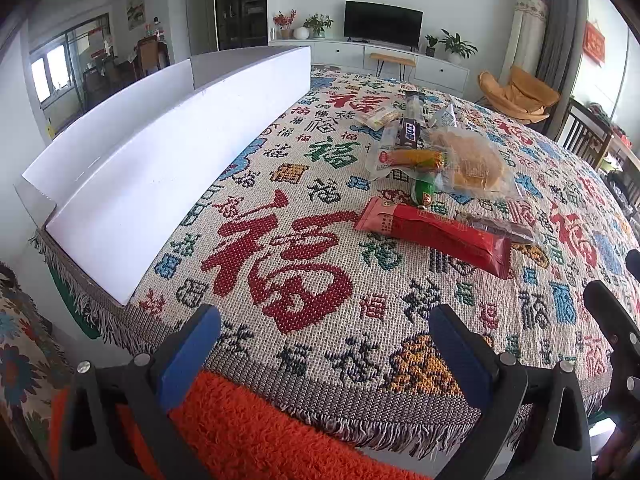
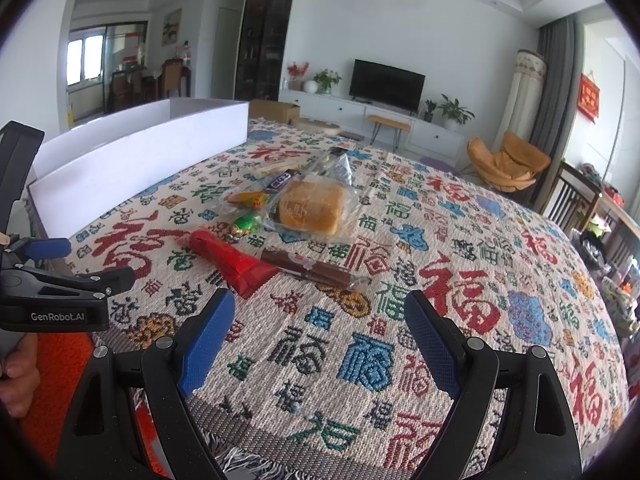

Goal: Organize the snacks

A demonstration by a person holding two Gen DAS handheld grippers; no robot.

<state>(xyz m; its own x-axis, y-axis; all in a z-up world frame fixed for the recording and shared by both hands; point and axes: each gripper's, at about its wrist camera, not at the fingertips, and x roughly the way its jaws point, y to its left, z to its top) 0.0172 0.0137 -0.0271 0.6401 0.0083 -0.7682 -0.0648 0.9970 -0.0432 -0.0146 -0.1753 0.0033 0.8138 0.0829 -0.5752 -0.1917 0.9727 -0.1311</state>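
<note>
A pile of snacks lies mid-table: a red packet (image 1: pixel 436 234) (image 2: pixel 234 260), a brown bar (image 2: pixel 308 270), a bagged orange bread (image 1: pixel 474 160) (image 2: pixel 312 204), a yellow-wrapped sausage (image 1: pixel 416 159), a green one (image 2: pixel 248 224) and a dark chocolate bar (image 1: pixel 410 130). A long white box (image 1: pixel 160 168) (image 2: pixel 140 164) stands open at the table's left. My left gripper (image 1: pixel 324 344) is open and empty above the near table edge. My right gripper (image 2: pixel 320 336) is open and empty, a little short of the red packet. The left gripper shows at the left of the right wrist view (image 2: pixel 80 264).
A patterned woven cloth (image 1: pixel 280 248) (image 2: pixel 440 320) covers the table, with a fringe at the near edge. An orange fluffy cover (image 1: pixel 260 432) lies below it. Chairs (image 2: pixel 576 200) stand at the right. A TV and cabinet are far behind.
</note>
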